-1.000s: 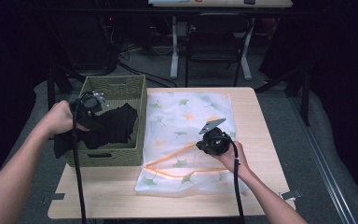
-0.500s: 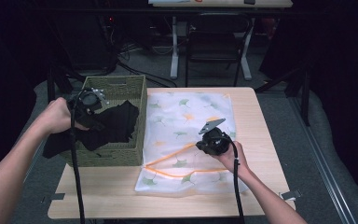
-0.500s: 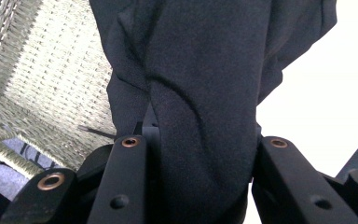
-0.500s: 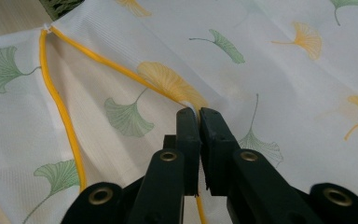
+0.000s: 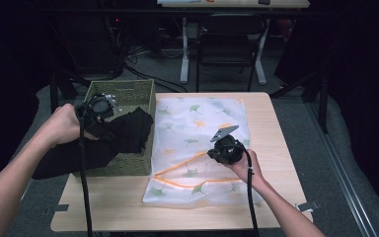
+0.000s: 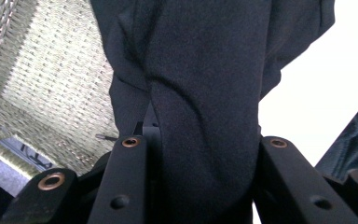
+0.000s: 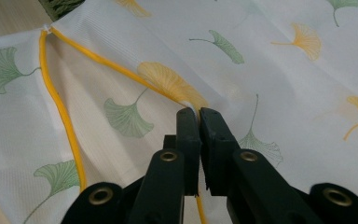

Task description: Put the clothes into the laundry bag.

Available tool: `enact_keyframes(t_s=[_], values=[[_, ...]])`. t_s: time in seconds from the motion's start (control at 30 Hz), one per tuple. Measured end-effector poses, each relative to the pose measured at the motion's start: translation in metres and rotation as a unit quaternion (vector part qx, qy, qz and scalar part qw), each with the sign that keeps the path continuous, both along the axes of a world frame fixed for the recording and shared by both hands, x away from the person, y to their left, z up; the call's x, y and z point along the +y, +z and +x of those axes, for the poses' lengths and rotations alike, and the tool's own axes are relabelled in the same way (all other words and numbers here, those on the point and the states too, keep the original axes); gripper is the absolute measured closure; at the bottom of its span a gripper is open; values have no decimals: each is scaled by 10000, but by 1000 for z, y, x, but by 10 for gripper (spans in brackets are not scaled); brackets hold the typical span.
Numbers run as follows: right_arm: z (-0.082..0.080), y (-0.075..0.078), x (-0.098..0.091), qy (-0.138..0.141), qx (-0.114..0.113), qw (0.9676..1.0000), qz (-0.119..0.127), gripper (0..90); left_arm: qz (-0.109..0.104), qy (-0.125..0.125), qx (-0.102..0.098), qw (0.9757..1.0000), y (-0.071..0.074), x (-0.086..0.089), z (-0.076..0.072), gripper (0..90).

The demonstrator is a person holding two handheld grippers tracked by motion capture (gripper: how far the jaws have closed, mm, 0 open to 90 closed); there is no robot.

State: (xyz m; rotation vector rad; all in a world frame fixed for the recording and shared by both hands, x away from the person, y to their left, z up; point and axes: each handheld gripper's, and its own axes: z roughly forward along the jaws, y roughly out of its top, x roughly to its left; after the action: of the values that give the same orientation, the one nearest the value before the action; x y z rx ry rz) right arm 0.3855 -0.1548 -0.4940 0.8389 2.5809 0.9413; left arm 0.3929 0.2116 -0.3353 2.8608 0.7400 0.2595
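Black garment (image 5: pixel 123 133) clamped in raised left gripper (image 5: pixel 98 106) over basket (image 5: pixel 128 89).

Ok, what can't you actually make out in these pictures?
- Inside of the basket: in the high view the black cloth drapes over it, so anything underneath is hidden.
- Left tool: in the left gripper view the cloth covers the jaw tips.
- Inside the leaf-print bag: in the right gripper view the mesh is too cloudy to see through.
- Right tool: its lower part is cut off by the bottom edge.
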Motion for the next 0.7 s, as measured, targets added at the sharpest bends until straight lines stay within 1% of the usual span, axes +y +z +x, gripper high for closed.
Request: enact_keyframes(t_s=[0.07,0.1,0.13,0.17,0.2,0.4,0.43,0.5,0.53,0.57,0.63,0.67,0.7], values=[[0,0,0,-5,-3,10000,2,868,-61,19,5,10000,1,-3,-2,675],[0,0,0,-11,0,10000,5,869,-58,-23,44,10000,2,-5,-4,676],[0,0,1,-2,-12,10000,-4,870,-109,-4,48,9999,2,-8,-5,676],[0,0,1,-7,-17,10000,-4,870,-135,-55,115,9998,3,-13,-8,676],[0,0,1,-7,-17,10000,-4,870,-135,-55,115,9998,3,-13,-8,676],[0,0,1,-17,-12,10000,-1,871,-193,-261,261,9991,0,-29,-15,676],[-1,0,1,-39,-5,10000,11,872,-227,-264,289,9990,-1,-32,-17,676],[-1,0,1,-43,-12,10000,11,873,-216,-390,411,9982,-6,-40,-19,675],[-1,0,1,-43,-12,10000,11,873,-216,-390,411,9982,-6,-40,-19,675],[-1,0,1,-45,-16,10000,15,873,-244,-443,385,9980,-8,-43,-20,675],[-1,0,1,-56,-15,10000,19,874,-254,-518,507,9971,-12,-50,-22,675],[-1,0,1,-60,-15,10000,20,874,-288,-542,518,9968,-14,-52,-22,675],[-1,0,1,-61,-13,10000,26,874,-307,-562,604,9961,-16,-55,-23,675]])
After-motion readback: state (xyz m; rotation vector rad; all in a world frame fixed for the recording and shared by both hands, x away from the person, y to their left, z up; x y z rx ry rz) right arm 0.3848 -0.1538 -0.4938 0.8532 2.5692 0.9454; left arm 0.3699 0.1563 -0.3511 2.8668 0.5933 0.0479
